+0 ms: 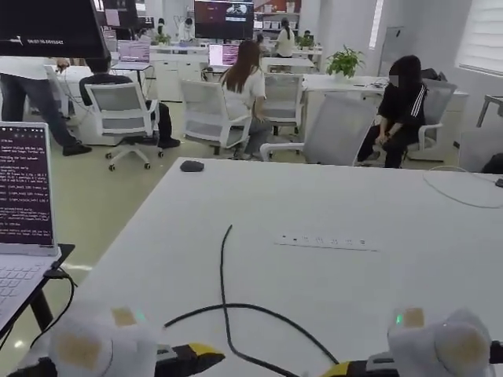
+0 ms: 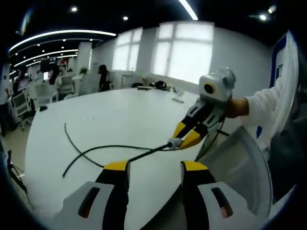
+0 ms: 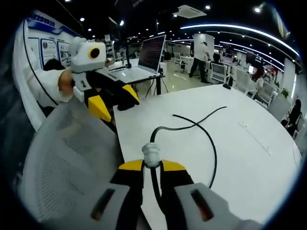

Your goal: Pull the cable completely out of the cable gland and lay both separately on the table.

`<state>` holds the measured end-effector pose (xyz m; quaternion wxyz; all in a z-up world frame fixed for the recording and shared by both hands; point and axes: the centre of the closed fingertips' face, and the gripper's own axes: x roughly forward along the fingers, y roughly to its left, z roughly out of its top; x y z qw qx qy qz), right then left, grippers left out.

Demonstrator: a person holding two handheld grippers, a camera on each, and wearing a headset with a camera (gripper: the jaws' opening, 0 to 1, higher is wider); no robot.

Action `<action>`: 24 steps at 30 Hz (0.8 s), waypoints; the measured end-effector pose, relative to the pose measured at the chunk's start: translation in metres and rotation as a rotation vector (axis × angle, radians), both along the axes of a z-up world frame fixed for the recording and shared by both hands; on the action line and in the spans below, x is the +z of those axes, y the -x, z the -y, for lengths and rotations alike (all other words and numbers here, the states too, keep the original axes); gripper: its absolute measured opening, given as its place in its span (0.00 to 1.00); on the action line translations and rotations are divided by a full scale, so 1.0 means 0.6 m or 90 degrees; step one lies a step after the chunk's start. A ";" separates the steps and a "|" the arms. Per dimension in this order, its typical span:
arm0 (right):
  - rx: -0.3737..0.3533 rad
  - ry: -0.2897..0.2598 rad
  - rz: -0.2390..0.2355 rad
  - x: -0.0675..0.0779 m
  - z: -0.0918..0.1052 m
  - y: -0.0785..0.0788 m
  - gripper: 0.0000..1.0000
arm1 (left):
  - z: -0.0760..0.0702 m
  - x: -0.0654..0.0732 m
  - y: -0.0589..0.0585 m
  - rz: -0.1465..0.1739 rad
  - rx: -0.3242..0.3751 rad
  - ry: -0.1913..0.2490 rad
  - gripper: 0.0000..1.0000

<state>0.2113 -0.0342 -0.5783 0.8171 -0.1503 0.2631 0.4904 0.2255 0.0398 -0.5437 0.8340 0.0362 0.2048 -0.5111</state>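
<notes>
White cable gland (image 3: 151, 155) is pinched at the very tip of my right tongs (image 3: 152, 165), jaws narrow and closed on it. The black cable (image 1: 222, 275) leaves the gland's front and loops across the bench (image 1: 354, 290), lying flat and crossing itself once. A dark line runs back between the right jaws; can't tell if it's cable tail or just the gap. My left tongs (image 2: 154, 165) are wide and hold nothing. They hover over the near bench edge, with the cable passing just ahead of their tips.

Cable isn't out yet, so I judge no part of the task done. Step in hand: get the second grip.
- Bring the left tongs onto the cable just beside the gland. A grip far down the loop only takes up slack.
- Close square across the cable, firm enough not to slide on the jacket.
- Pull the two tongs apart along the gland's axis. Any sideways bend will likely bind it in the seal.

Risk: the gland could twist or pop out of the right tips, since they hold it right at the end. Afterwards gland and cable go down well apart on the bench.
</notes>
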 end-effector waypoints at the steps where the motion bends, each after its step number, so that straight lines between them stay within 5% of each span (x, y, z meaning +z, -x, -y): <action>1: 0.006 -0.002 0.004 0.006 -0.001 0.003 0.10 | 0.005 0.013 0.003 0.011 -0.018 0.007 0.42; 8: 0.068 -0.018 0.074 0.070 -0.020 0.021 0.09 | 0.050 0.057 0.041 0.037 -0.161 0.050 0.27; 15: 0.133 -0.035 0.140 0.126 -0.029 0.041 0.10 | 0.075 0.089 0.043 0.040 -0.192 0.097 0.31; 20: 0.172 -0.033 0.170 0.144 -0.036 0.056 0.10 | 0.078 0.108 0.057 0.030 -0.217 0.137 0.24; 24: 0.191 -0.030 0.192 0.151 -0.043 0.063 0.10 | 0.079 0.109 0.067 0.040 -0.239 0.136 0.22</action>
